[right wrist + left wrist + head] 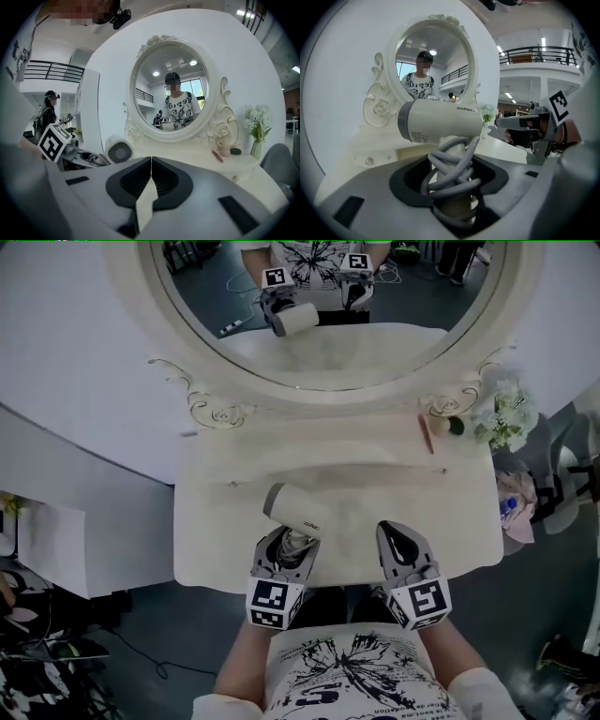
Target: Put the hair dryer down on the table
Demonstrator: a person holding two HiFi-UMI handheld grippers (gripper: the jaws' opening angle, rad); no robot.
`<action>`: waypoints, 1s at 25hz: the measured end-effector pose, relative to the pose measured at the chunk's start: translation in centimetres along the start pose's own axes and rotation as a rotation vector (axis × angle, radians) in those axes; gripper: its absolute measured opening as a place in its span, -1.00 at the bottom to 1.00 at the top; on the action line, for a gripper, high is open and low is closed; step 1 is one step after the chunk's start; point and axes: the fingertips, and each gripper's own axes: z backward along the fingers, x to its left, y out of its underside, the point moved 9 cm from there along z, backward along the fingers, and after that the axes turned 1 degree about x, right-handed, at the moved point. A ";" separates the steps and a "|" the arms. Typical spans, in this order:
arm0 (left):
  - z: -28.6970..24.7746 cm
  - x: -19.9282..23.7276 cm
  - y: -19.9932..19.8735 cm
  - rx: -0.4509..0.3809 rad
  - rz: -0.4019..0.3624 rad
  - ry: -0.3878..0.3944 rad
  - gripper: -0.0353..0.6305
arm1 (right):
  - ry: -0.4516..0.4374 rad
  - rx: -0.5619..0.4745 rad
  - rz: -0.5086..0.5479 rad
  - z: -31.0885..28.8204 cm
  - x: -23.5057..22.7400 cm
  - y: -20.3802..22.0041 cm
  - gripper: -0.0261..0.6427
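Note:
A white hair dryer (293, 510) with a grey cord wound round its handle (452, 164) is held over the near left part of the cream dressing table (450, 521). My left gripper (291, 542) is shut on that handle, and the barrel (440, 121) lies crosswise above the jaws. I cannot tell whether the dryer touches the tabletop. My right gripper (398, 538) hovers beside it at the table's front edge, jaws shut with nothing between them. In the right gripper view its jaws (151, 164) meet, and the dryer's rear grille (119, 150) shows to the left.
A large oval mirror (328, 296) in an ornate frame stands at the back of the table. At the back right are a reddish stick (426, 433), a small dark item (456, 426) and a vase of white flowers (506, 413). A chair (562, 474) stands off the right end.

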 end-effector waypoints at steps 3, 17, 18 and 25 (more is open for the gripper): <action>-1.9 0.6 2.0 0.071 0.019 0.027 -0.14 | 0.015 0.011 -0.023 -0.8 -0.3 1.0 -0.87; -7.7 1.0 6.5 0.311 0.016 0.120 -0.14 | 0.025 0.057 -0.041 -2.1 -1.2 3.4 -0.87; -8.0 0.9 6.6 0.324 0.029 0.124 -0.14 | 0.026 0.059 -0.041 -2.1 -1.2 3.4 -0.87; -8.8 0.6 7.3 0.383 -0.008 0.100 -0.14 | 0.032 0.075 -0.021 -1.6 -1.3 2.8 -0.87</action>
